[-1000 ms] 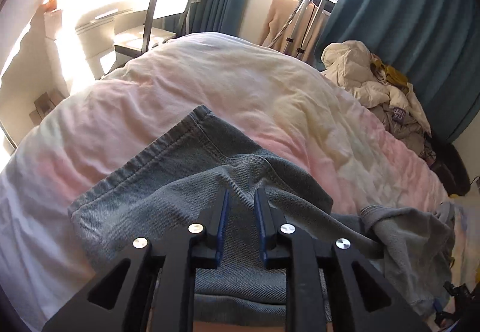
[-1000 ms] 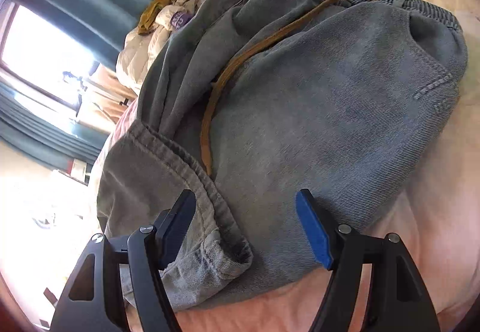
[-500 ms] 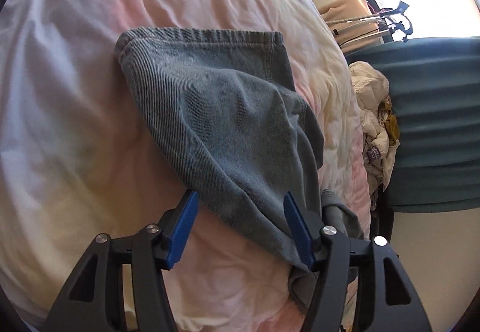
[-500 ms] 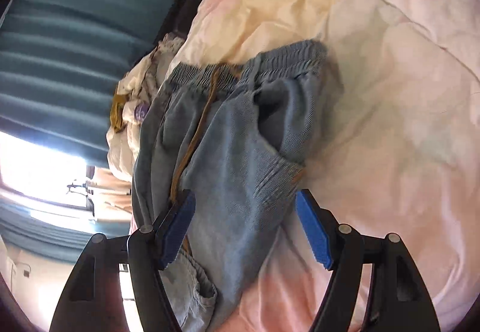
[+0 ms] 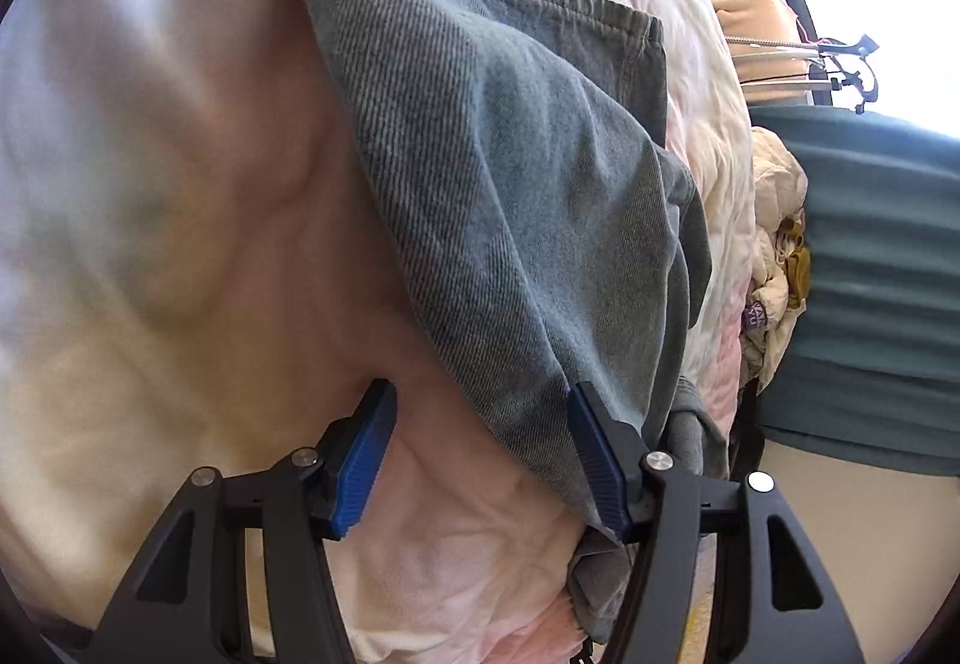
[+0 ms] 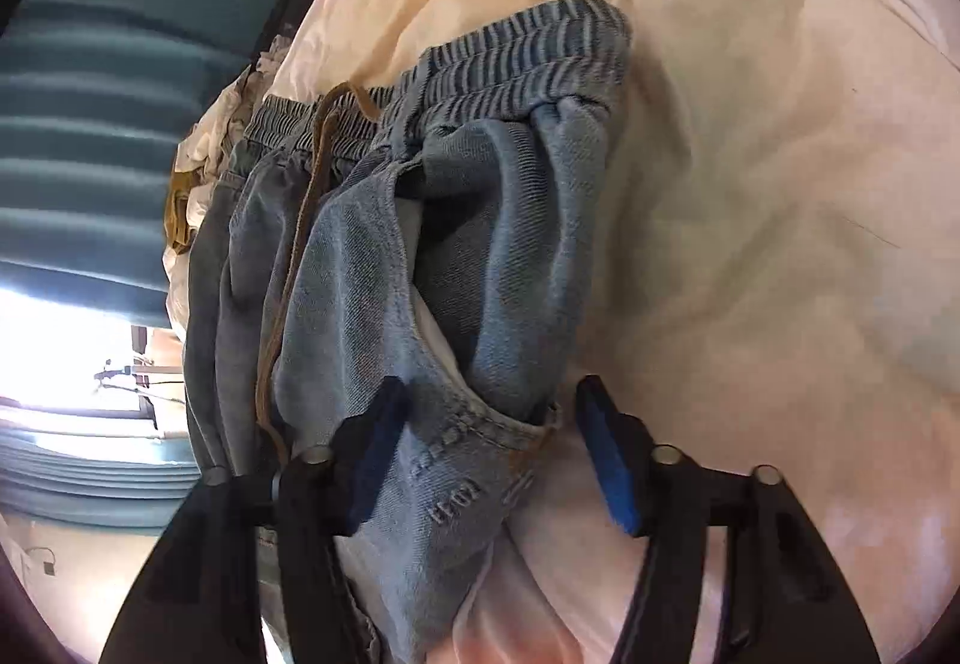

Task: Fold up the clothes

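Note:
Grey-blue jeans [image 5: 510, 184] lie folded on a pale pink and cream duvet [image 5: 150, 184]. In the left wrist view a leg runs up to its hem. My left gripper [image 5: 480, 400] is open over the leg's near edge, with denim lying against its right finger [image 5: 594, 454] and duvet under the left one. In the right wrist view I see the jeans [image 6: 480, 244] with their elastic waistband [image 6: 522, 57] and brown drawstring [image 6: 300, 244]. My right gripper [image 6: 492, 394] is closing around the pocket corner, which sits between the jaws; the right pad stands just clear of it.
A pile of light clothes [image 5: 774, 244] lies at the bed's far side in front of teal curtains [image 5: 870, 274]. A stand with a hose [image 5: 828, 69] is by the bright window. The duvet [image 6: 750, 184] stretches wide to the right of the jeans.
My left gripper has opened wide, rolled and dropped to the leg's edge. My right gripper has slid from the hem end to the pocket near the waistband, and its jaws have narrowed.

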Motion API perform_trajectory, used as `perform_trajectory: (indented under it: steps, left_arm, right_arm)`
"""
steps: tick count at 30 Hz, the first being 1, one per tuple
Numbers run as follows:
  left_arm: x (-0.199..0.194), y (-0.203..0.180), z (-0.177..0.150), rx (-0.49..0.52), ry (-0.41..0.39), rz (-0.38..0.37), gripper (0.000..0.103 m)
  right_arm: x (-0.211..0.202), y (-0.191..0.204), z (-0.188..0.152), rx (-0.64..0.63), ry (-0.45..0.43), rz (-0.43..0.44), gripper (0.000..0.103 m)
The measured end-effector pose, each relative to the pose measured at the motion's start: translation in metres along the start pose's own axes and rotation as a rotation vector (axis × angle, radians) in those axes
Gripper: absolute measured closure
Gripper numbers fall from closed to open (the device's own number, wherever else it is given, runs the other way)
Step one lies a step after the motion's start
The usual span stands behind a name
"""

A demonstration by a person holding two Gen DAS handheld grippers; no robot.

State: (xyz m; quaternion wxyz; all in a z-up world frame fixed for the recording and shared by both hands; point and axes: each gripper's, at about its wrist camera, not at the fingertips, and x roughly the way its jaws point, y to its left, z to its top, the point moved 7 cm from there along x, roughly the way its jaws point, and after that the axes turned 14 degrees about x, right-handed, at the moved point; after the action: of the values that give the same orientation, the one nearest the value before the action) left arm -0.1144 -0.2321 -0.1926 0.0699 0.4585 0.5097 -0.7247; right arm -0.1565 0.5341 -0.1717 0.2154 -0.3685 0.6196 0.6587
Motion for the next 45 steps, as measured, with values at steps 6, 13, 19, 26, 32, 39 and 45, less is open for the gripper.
perform_trajectory:
  steps: [6,13,19,26,32,39,45]
  left_arm:
    - [-0.003,0.006,0.009,-0.047,-0.053,-0.008,0.042]
    - [-0.021,-0.001,0.030,-0.019,-0.178,-0.012,0.092]
    - [-0.059,-0.042,0.036,0.119,-0.354,-0.103,0.098]
    - [-0.040,0.008,0.027,-0.028,-0.217,0.090,0.098]
    - [-0.024,0.028,0.021,-0.101,-0.132,0.121,0.098]
    - [-0.058,-0.017,0.027,0.106,-0.277,0.129,0.075]
    - [-0.105,-0.051,0.032,0.324,-0.495,0.245,0.048]
  right_arm:
    - [-0.037,0.039,-0.006,-0.149,-0.152,0.138,0.094]
    - [-0.047,0.059,-0.005,-0.207,-0.241,0.175,0.095]
    - [-0.061,0.051,0.005,-0.152,-0.247,0.228,0.095]
    - [-0.060,0.030,0.016,-0.099,-0.297,0.114,0.095]
    - [-0.019,-0.015,0.026,0.036,-0.176,-0.059,0.094]
    - [-0.057,-0.001,0.011,-0.076,-0.328,-0.158,0.069]
    - [-0.106,0.017,0.003,-0.179,-0.495,-0.165,0.057]
